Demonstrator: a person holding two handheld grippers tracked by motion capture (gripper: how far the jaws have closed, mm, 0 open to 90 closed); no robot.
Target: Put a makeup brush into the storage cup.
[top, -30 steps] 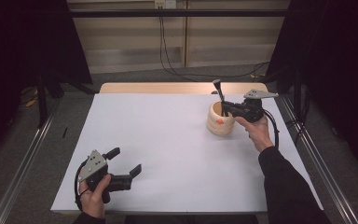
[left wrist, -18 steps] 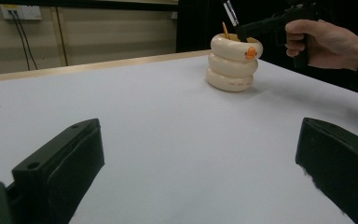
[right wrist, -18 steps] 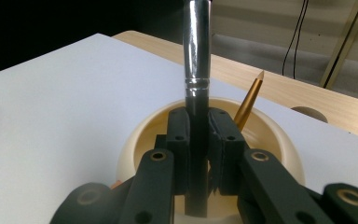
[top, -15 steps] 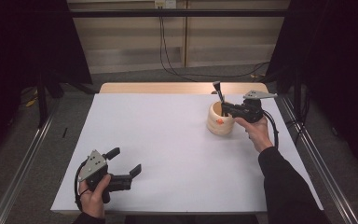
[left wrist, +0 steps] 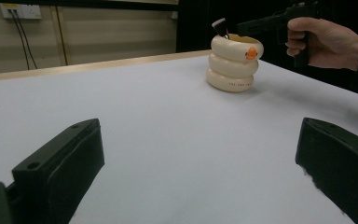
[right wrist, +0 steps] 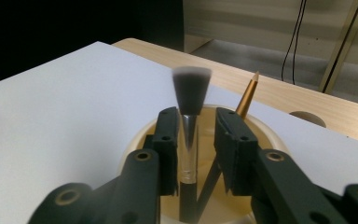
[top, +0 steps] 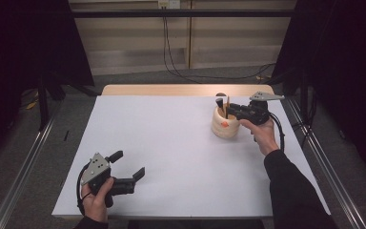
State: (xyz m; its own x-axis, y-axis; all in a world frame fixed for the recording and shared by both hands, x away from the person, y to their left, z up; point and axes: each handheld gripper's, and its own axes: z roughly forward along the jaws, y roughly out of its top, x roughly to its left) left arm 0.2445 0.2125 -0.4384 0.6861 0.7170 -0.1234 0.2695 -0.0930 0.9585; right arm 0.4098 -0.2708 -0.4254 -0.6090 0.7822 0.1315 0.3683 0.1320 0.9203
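Note:
A cream ringed holder (top: pixel 224 128) with an orange mark stands at the back right of the white table (top: pixel 171 143). My right gripper (top: pixel 228 110) hovers over its mouth. Its jaws stand slightly apart around the handle of a black-bristled brush (right wrist: pixel 191 86), with a gap showing on one side. The brush stands upright in the holder (right wrist: pixel 268 133) beside a gold-tipped stick (right wrist: pixel 247 95). My left gripper (top: pixel 129 163) rests near the table's front left, jaws wide open and holding nothing. From there the holder (left wrist: pixel 233 60) and brush head (left wrist: pixel 220 25) lie far ahead.
A bare wooden strip (top: pixel 171 89) with a round dark spot (top: pixel 220 95) runs along the table's back edge. Metal rails (top: pixel 19 181) flank both sides. Cables (top: pixel 171 52) hang on the wall behind.
The right gripper has come down, lowering the brush from above the holder into it. The left gripper has stayed in place.

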